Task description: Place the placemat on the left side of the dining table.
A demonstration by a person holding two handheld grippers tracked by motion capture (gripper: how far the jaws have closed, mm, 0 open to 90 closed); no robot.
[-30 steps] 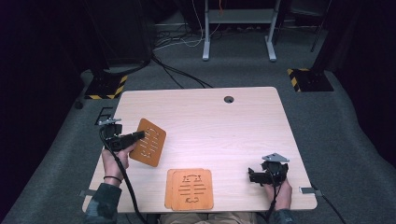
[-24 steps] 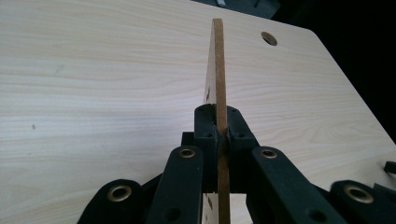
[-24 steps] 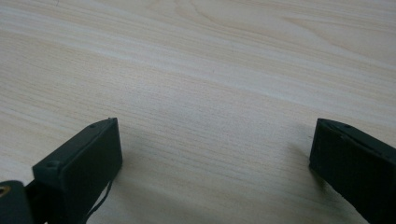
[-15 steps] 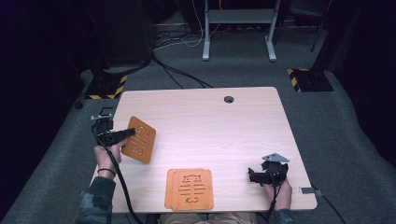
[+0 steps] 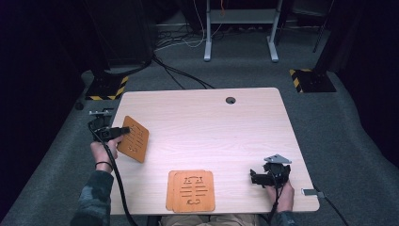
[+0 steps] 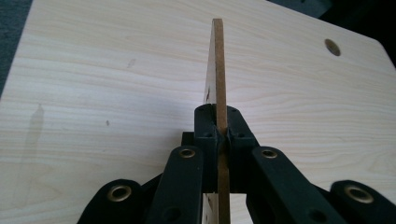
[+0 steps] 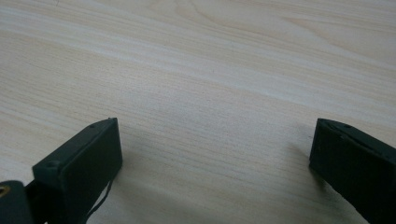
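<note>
Left gripper view: panel (image 6: 217,70) edge-on.

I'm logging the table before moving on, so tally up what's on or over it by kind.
Orange slotted panels: 3, one held, two stacked.
Hand-held grippers: 2, left hand-held gripper, right hand-held gripper.
Total: 5.

Overhead looks down; tool cameras skim table (image 5: 197,117) (shared).
</note>
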